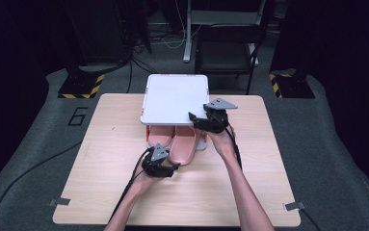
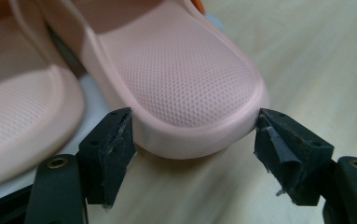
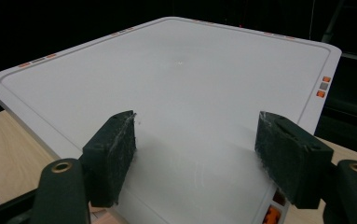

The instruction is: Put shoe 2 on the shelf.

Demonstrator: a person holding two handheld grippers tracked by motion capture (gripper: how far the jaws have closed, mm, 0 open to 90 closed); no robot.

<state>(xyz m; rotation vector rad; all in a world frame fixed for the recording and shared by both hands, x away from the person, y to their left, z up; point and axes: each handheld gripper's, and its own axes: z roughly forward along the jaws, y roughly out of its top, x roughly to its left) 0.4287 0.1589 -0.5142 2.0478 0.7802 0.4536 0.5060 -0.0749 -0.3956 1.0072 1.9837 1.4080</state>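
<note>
Surface (image 1: 230, 192) of pale wood carries everything we see, largest first. White lid (image 1: 175, 98) of a flat box sits at the middle of the far edge, raised above an orange-trimmed base (image 1: 202, 143) whose near side faces us. Two pink slippers lie in that base, heels poking out toward the near edge: the left slipper (image 1: 159, 136) stays mostly tucked under the lid, the right slipper (image 1: 184, 144) reaches further out onto the surface.

We see the right gripper (image 1: 197, 120) at the lid's near right corner; in the right gripper view its fingers (image 3: 113, 156) stand wide apart over the white lid top, one at each side. We cannot tell whether they touch the lid.

We see the left gripper (image 1: 171, 168) just near of the right slipper's heel. In the left gripper view its fingers (image 2: 113, 149) stand wide, bracketing the rounded heel, one finger touching each side of it. We cannot tell whether they press.
</note>
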